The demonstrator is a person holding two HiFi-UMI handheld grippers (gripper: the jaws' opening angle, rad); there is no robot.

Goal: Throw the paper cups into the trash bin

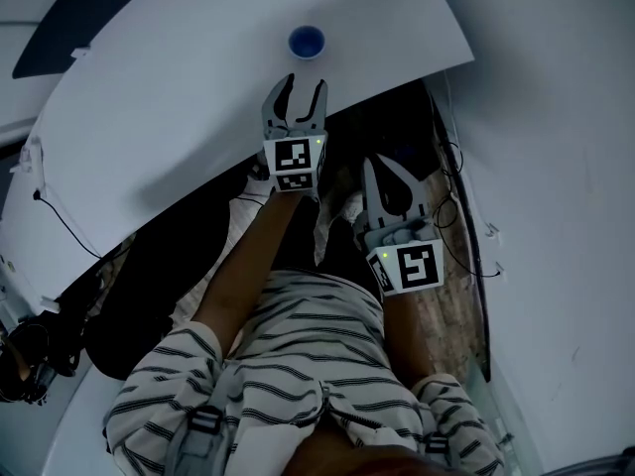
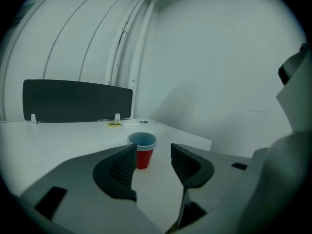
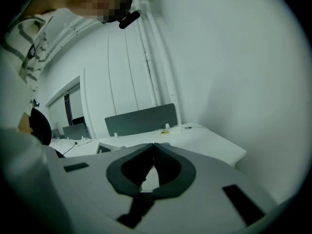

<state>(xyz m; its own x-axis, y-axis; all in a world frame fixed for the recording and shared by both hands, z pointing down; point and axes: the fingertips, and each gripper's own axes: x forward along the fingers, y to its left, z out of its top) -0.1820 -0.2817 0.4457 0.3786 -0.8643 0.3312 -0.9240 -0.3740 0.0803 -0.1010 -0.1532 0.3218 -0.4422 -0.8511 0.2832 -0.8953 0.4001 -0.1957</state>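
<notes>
A red paper cup with a blue inside stands upright on the white desk, close to its right edge. My left gripper hovers over the desk just short of the cup, jaws open with nothing between them. In the left gripper view the cup stands a little beyond the fingertips, slightly left of the gap of the left gripper. My right gripper hangs off the desk's edge, lower and nearer to me, shut and empty; its tips meet in the right gripper view. No trash bin is in sight.
A dark partition panel runs along the desk's far side, with a small yellow item near it. White walls close in on the right. Under the desk lie cables and a black chair.
</notes>
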